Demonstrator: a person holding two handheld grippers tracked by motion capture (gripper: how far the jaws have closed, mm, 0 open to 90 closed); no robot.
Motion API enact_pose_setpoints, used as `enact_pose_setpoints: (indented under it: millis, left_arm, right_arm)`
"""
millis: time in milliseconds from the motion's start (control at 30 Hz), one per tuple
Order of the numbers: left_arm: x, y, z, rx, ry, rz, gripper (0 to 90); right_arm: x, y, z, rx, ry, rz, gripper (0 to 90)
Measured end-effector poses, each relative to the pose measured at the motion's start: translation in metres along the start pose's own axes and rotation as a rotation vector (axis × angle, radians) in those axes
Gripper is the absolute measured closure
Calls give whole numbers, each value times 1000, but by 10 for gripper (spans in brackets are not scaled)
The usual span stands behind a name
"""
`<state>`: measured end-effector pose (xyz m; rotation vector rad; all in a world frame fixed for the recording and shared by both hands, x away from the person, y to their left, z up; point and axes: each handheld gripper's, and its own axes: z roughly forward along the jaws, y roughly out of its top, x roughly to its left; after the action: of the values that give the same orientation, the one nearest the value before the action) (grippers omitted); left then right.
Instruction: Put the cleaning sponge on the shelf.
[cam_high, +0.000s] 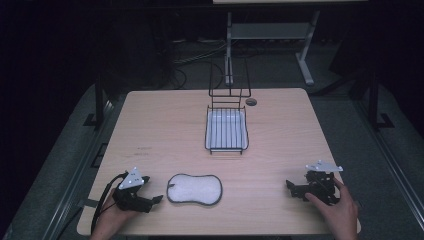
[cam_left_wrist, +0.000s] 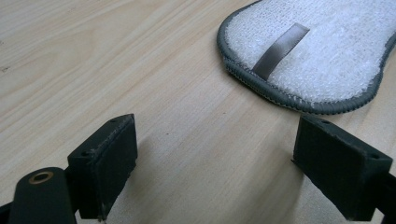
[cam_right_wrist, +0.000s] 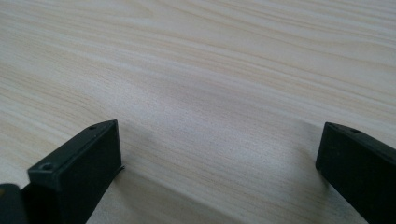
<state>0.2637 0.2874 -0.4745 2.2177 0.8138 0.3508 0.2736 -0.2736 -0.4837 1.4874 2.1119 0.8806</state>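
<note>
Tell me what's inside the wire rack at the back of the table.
The wire rack holds a white tray seen through its black bars; nothing else lies in it. The tabletop beneath the tray is covered, so I can't tell what's under it.

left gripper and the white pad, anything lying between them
Nothing: in the left gripper view, bare wooden table separates the open left gripper from the white pad, which it doesn't touch.

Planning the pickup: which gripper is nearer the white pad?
Left. The left gripper sits just beside the pad, off its left end; the right gripper rests well off to its right.
</note>
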Motion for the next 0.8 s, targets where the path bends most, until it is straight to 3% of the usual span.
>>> enact_pose_setpoints:
  millis: [333,433,633,800]
  left_arm:
    - [0,-1,-1,-3,0,3,140]
    - [1,-2,-3,-2,1,-14,148]
    - [2,2,-9,-1,-1,-15,207]
    - [4,10,-16,-14,-23,-38,343]
  right_arm:
    - [0,0,0,0,0,1,0]
    - [0,0,0,1,0,0,0]
    - [0,0,0,1,0,1,0]
    - [0,0,0,1,1,0,0]
